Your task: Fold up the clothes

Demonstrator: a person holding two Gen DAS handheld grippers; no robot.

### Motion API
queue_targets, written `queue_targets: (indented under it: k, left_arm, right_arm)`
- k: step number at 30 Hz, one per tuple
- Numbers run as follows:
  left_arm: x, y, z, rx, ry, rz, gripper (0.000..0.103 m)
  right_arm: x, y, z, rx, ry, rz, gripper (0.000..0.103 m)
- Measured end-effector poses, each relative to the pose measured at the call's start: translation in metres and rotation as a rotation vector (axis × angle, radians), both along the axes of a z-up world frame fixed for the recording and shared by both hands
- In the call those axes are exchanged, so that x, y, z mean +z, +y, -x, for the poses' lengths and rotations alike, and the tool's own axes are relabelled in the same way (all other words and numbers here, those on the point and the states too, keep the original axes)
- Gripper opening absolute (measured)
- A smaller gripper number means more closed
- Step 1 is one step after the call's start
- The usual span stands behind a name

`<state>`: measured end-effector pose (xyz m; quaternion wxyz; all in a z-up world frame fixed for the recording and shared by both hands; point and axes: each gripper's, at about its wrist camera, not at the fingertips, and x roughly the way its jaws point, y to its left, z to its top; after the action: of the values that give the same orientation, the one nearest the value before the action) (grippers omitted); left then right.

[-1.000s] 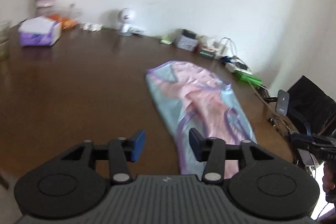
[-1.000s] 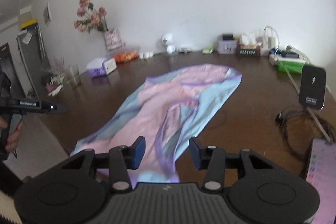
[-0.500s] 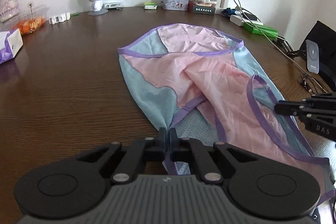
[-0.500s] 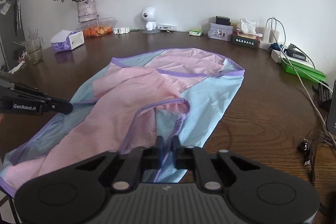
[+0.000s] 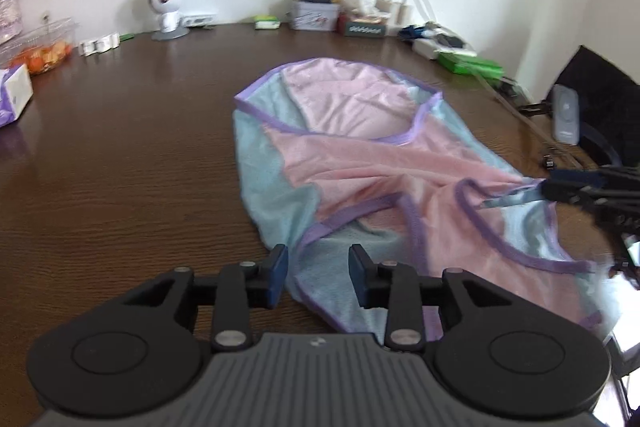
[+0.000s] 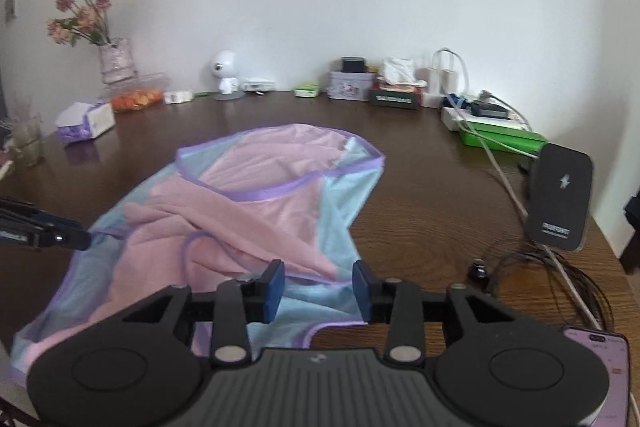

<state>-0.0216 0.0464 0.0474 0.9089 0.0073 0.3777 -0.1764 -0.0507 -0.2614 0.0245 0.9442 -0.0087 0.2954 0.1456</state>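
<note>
A pink and light-blue garment (image 5: 360,163) with purple trim lies rumpled on the dark wooden table (image 5: 120,187). My left gripper (image 5: 318,267) hovers over its near left hem, jaws opening, cloth beneath the gap and no pad pressing on it. My right gripper (image 6: 319,283) stands over the near right hem of the garment (image 6: 256,211), also opening, with blue cloth under the gap. Each gripper shows in the other's view: the right one (image 5: 560,189) blurred at the garment's right edge, the left one (image 6: 76,239) at its left edge.
Along the back wall stand a white robot figure (image 6: 225,75), a tin (image 6: 349,85), power strips and a green box (image 6: 504,139). A black charger stand (image 6: 560,201), cables (image 6: 540,267) and a phone (image 6: 600,359) lie right. A tissue box (image 6: 86,121) and flower vase (image 6: 114,61) sit left.
Both grippers came down onto the garment's near hems and shut there half a second ago. Now both stand apart again, and the near folds lie differently.
</note>
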Motion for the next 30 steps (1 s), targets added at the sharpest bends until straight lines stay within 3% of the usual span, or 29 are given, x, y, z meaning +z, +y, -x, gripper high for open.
queue_targets:
  k: [4, 6, 9, 12, 15, 18, 19, 21, 23, 24, 26, 27, 30]
  left_arm:
    - [0.001, -0.014, 0.002, -0.123, 0.062, 0.139, 0.041]
    - [-0.008, -0.026, -0.005, -0.115, 0.074, 0.122, 0.039]
    - [-0.018, -0.034, -0.013, -0.111, 0.105, 0.109, 0.008]
    - [-0.023, -0.031, -0.005, -0.147, 0.127, 0.076, 0.008]
    - [-0.024, -0.017, 0.013, -0.17, 0.145, 0.062, 0.008]
    - [-0.017, 0.001, 0.021, -0.153, 0.153, 0.104, 0.015]
    - [-0.013, 0.005, 0.022, -0.149, 0.146, 0.138, 0.027]
    - [-0.007, 0.004, 0.016, -0.159, 0.119, 0.198, 0.042]
    - [-0.008, -0.005, 0.006, -0.159, 0.108, 0.183, 0.042]
    - [-0.011, -0.01, 0.0, -0.152, 0.117, 0.162, 0.039]
    - [-0.018, -0.019, -0.009, -0.15, 0.146, 0.131, 0.016]
    - [-0.021, -0.021, -0.011, -0.152, 0.155, 0.125, 0.011]
    - [-0.012, -0.005, -0.019, -0.117, 0.127, 0.147, 0.017]
  right_arm:
    - [-0.004, 0.018, -0.002, 0.159, 0.069, -0.069, 0.035]
    - [-0.007, 0.025, -0.003, 0.195, 0.09, -0.091, 0.035]
    - [-0.014, 0.035, -0.006, 0.228, 0.116, -0.119, 0.034]
    - [-0.021, 0.044, -0.001, 0.218, 0.134, -0.072, 0.024]
    - [-0.018, 0.042, 0.021, 0.279, 0.178, -0.073, 0.02]
    - [-0.014, 0.043, 0.046, 0.361, 0.215, -0.075, 0.02]
    - [-0.01, 0.043, 0.05, 0.361, 0.205, -0.073, 0.02]
    - [-0.004, 0.042, 0.05, 0.343, 0.181, -0.088, 0.021]
    - [-0.001, 0.04, 0.035, 0.294, 0.167, -0.144, 0.023]
    - [-0.003, 0.044, 0.026, 0.285, 0.172, -0.158, 0.023]
    - [-0.007, 0.052, 0.009, 0.269, 0.182, -0.183, 0.023]
    - [-0.009, 0.058, 0.005, 0.273, 0.187, -0.173, 0.023]
    - [-0.013, 0.067, 0.001, 0.264, 0.173, -0.111, 0.02]
